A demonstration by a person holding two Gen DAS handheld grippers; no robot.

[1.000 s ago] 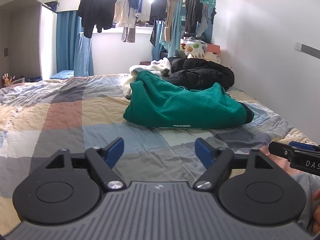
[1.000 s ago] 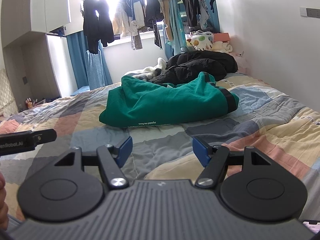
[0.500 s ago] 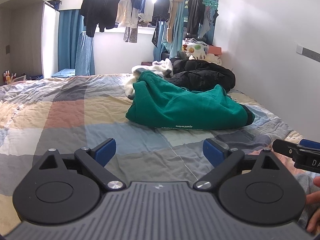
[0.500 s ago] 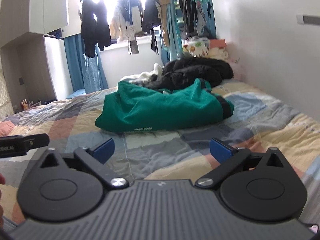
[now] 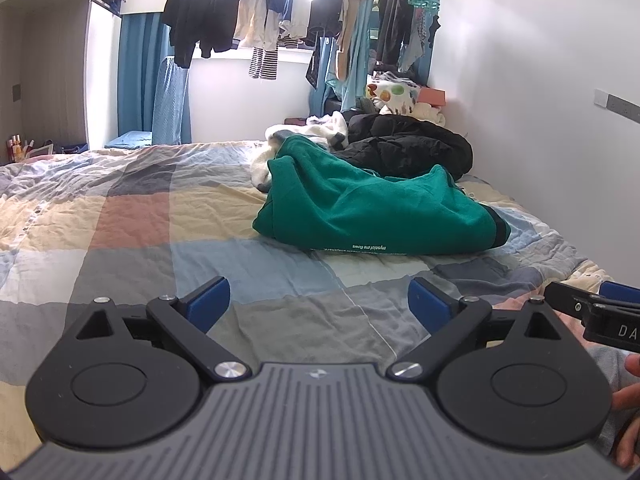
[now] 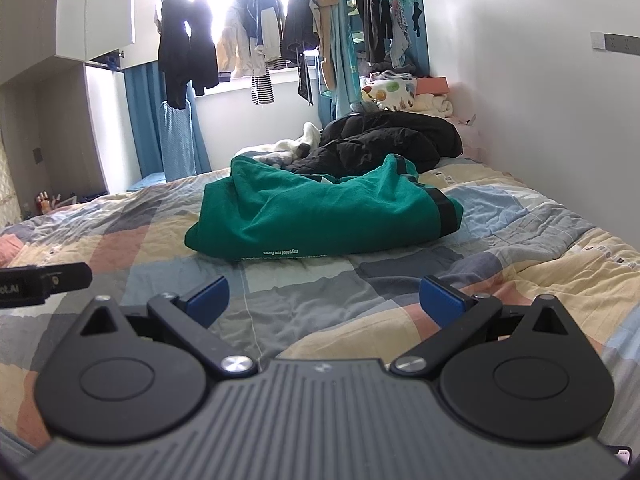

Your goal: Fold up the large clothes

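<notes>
Jaws of left gripper (image 5: 319, 300) and right gripper (image 6: 324, 298) spread wide, just been opening, nothing between, hovering low over patchwork quilted bed (image 5: 120, 216). Further ahead, well apart from both: crumpled green sweatshirt (image 6: 320, 216), long axis crosswise, lying slightly right of left gripper, slightly left of right. Behind it, touching, black padded jacket (image 5: 404, 150). No containers seen.

The green garment (image 5: 372, 208) hides part of the white clothing (image 5: 264, 160) behind it. Its small white print is too small to read. The right gripper (image 5: 600, 312) is cut off by the left wrist view's right edge.
</notes>
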